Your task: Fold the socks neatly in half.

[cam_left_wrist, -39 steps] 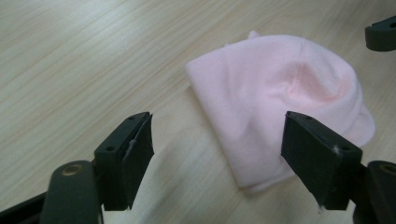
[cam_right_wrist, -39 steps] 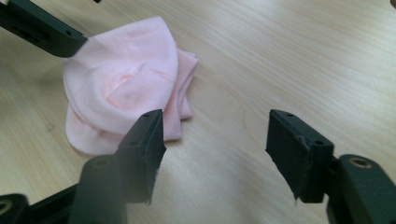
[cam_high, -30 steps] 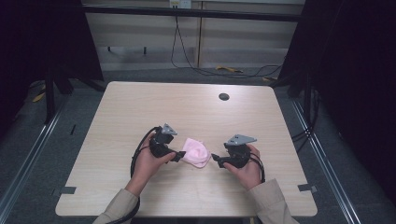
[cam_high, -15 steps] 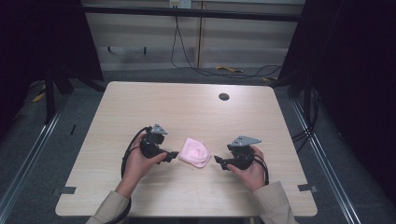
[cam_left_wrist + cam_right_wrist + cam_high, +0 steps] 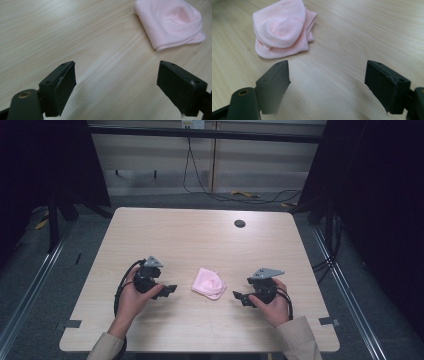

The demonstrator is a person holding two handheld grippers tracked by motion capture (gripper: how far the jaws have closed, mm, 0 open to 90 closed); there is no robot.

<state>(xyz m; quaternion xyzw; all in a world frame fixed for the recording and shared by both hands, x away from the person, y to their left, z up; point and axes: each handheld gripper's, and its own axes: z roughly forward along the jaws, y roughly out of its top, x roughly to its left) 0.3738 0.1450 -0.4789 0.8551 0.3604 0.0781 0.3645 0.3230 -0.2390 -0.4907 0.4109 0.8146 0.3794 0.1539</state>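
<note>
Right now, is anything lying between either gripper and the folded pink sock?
Nothing visible. The pink sock lies alone on the table, with bare wood between it and the open left gripper and the open right gripper.

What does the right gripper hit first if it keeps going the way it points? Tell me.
Probably the folded pink fabric sock. The right gripper, jaws open and empty, points across the light wooden table toward it. In the right gripper view the sock lies ahead but left of centre, so it might only graze it.

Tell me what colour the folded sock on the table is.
Pale pink, plain with no pattern. The sock shows best in the right gripper view.
</note>
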